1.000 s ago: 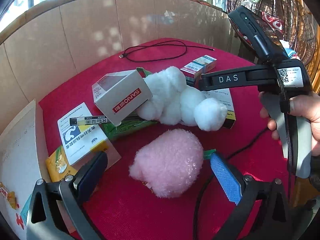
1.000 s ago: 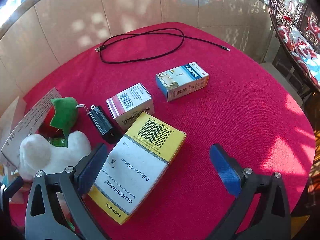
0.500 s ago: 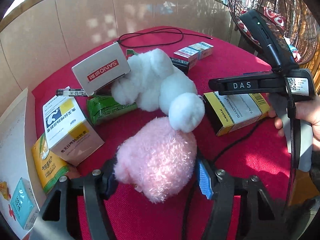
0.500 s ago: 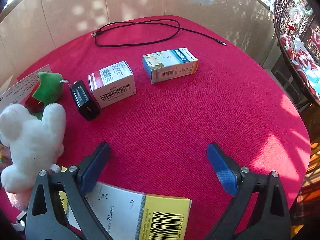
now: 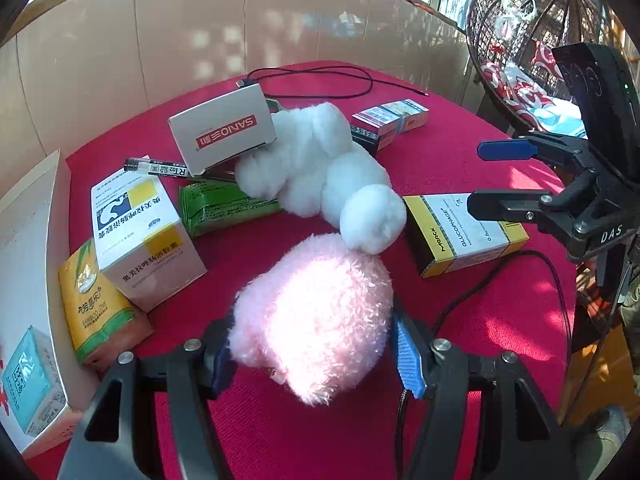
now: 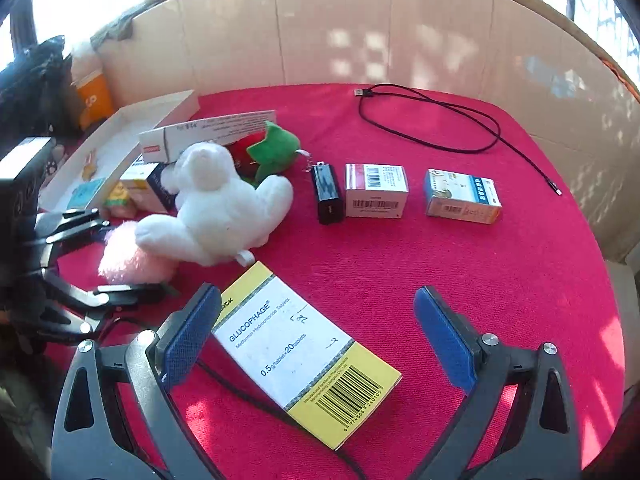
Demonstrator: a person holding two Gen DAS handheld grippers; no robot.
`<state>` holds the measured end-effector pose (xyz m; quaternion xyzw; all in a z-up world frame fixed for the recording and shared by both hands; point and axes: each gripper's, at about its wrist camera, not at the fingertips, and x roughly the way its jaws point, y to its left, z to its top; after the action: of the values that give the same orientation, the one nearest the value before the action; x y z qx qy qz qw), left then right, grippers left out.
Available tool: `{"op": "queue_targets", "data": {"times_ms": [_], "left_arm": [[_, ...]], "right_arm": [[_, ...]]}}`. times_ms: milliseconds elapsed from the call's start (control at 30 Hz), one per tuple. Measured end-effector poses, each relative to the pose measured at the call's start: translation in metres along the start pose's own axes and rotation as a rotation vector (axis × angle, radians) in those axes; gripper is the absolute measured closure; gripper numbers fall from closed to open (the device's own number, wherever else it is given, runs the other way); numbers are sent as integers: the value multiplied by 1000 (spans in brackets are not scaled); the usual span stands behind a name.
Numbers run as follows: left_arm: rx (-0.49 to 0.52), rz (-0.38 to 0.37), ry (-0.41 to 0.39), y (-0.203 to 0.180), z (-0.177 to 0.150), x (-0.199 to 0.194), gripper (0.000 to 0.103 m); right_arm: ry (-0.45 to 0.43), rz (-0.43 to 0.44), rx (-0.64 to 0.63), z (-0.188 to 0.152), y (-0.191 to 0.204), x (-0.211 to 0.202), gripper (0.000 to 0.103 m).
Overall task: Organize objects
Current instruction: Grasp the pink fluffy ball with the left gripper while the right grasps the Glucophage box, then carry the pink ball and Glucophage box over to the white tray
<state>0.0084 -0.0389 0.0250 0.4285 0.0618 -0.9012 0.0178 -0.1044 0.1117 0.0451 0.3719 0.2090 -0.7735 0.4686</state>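
My left gripper is shut on a fluffy pink plush toy low over the red table; the toy also shows in the right wrist view between the left gripper's fingers. A white plush toy lies just behind it, touching it. My right gripper is open and empty, hovering over a yellow and white Glucophage box. That box shows in the left wrist view, with the right gripper above it.
Medicine boxes, a green packet, a pen and a grey carton crowd the left. A white tray is at the left edge. Two small boxes, a black charger and a cable lie further back.
My left gripper came forward and closed on the pink plush toy. My right gripper pulled back and turned, so the Glucophage box is now under it.
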Motion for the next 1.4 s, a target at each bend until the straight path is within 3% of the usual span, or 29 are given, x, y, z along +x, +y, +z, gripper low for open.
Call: {"op": "queue_targets", "data": {"times_ms": [133,300,467,567,633,667,700,800,1067,1300,1400], "left_arm": [[4,4,10,-2,-1,2,38],[12,9,23,-4,-4,5,38],[-5,0,11,-3,-5,3,38],[-12,-2,0,-4,-8,1,41],[-11,4,-5,-5,-9,0,43],[-11,4,-10,-5,-10,-1,44],[-13,4,-17,-6,-11,-3,44],[-13,0,-48,-8,-13,-12,46],[1,33,-138,-19,-15,-44,46],[-88,217,-263,-13,-12,-88,46],[-154,284,-297,-1,-11,-101,46]], "right_arm": [[61,-17,-125,-5,9,19,5],[68,45,-149,-3,9,25,5],[127,40,-206,-13,15,33,5],[130,54,-161,-19,7,36,6],[104,59,-147,-20,4,31,20],[93,59,-140,-20,4,28,38],[89,57,-132,-20,3,25,45],[82,58,-105,-22,1,21,46],[-74,43,36,-22,0,-19,47],[-291,-70,98,-4,24,-73,47],[-356,-65,107,7,38,-85,47]]}}
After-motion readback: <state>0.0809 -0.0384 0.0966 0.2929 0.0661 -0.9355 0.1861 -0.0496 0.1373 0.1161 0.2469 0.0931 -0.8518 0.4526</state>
